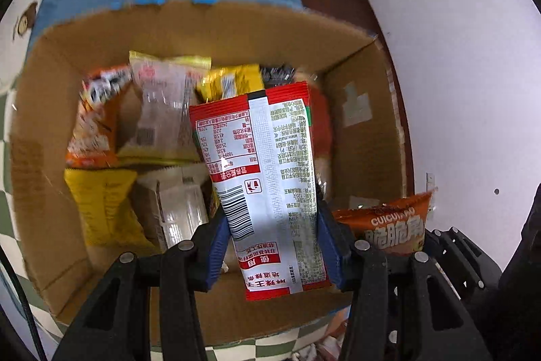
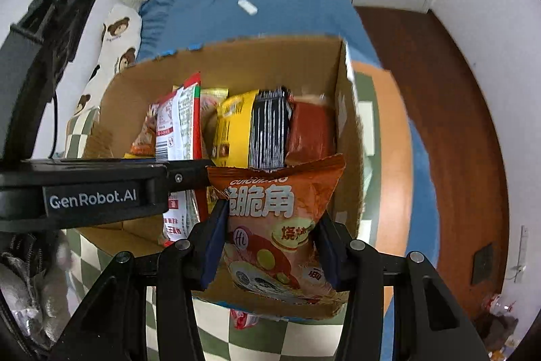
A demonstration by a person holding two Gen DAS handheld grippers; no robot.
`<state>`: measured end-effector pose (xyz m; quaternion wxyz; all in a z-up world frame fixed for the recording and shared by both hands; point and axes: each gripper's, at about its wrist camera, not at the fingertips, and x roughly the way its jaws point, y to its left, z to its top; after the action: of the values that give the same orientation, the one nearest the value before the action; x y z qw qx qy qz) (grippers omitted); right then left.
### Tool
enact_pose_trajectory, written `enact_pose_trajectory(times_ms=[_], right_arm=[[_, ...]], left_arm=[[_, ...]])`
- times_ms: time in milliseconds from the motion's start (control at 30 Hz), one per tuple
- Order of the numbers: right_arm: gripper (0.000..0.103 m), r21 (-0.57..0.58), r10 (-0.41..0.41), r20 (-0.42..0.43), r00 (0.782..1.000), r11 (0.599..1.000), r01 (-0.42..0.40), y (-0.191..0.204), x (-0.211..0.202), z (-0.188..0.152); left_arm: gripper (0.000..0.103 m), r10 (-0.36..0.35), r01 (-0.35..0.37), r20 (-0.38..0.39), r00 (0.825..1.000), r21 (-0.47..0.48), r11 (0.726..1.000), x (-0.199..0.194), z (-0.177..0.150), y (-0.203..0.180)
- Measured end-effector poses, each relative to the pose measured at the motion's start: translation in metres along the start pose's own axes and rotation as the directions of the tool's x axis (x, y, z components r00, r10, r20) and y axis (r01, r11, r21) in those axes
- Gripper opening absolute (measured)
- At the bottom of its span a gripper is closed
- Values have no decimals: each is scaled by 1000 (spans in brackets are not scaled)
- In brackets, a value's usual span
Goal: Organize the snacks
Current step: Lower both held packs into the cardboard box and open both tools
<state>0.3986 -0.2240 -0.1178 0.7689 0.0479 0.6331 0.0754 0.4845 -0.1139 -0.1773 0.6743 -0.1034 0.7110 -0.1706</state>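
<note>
Left wrist view: box [image 1: 209,22] at frame centre part-filled, left gripper [image 1: 275,246] clamping red packet [image 1: 263,178], right gripper [image 2: 268,246] clamping orange bag [image 2: 277,212], both unplaced.

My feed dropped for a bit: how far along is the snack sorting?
Done: several packets already sit in the box. In hand: the left gripper grips a red-and-white packet and the right gripper an orange packet, both over the box. Left: drop both in; one more packet peeks out beside the box.
</note>
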Motion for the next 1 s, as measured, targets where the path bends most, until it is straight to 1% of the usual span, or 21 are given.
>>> enact_pose_trajectory(times_ms=[33,100,133,167,200,233,267,433,533,600,667,733,800,933,1000], right_arm=[[53,7,10,-23,1000,1000,-10,-1,8,1],[67,27,35,-55,998,999,-33,-8,14,2],[82,26,37,-66,997,999,-35,-9,17,2],[89,24,28,-74,997,999,-26,-10,20,2],[90,21,18,-77,997,1000,-16,-11,21,3],[90,17,15,-83,996,1000,-13,-9,23,3],[93,16,9,-89,996,1000,-8,-10,24,3],[94,18,4,-88,996,1000,-2,-7,27,-2],[95,26,-1,-76,997,1000,3,-7,19,-7],[95,35,-1,-69,998,999,4,-7,17,-9],[95,45,-7,-54,999,999,9,-6,13,-10],[95,48,-14,-42,999,999,16,-5,8,-13],[95,52,-19,-28,999,998,20,-1,9,-14],[95,54,-40,8,999,998,40,5,6,-21],[95,51,-65,35,997,997,64,9,4,-25]], left_arm=[[46,-2,2,-13,1000,-5,1000,5,-1,2],[49,-8,7,-40,999,-13,1000,16,-1,6],[58,-1,0,-47,999,-14,1000,20,-3,7],[70,4,-5,-43,999,-14,1000,23,-4,7],[75,13,-14,-38,999,-13,1000,23,-5,8],[86,22,-23,-35,999,-11,1000,24,-5,7],[89,26,-26,-28,999,-9,1000,24,-6,7],[90,40,-40,-3,999,-9,999,13,-11,12],[90,57,-57,21,998,-3,998,3,-18,17],[90,84,-84,55,995,1,996,-8,-18,16],[90,123,-125,98,988,7,992,-22,-21,18],[90,170,-174,146,974,10,985,-30,-26,23],[90,218,-224,193,957,11,975,-39,-32,29],[90,269,-278,256,929,0,960,-52,-47,40],[90,288,-299,283,915,-4,954,-59,-56,46]])
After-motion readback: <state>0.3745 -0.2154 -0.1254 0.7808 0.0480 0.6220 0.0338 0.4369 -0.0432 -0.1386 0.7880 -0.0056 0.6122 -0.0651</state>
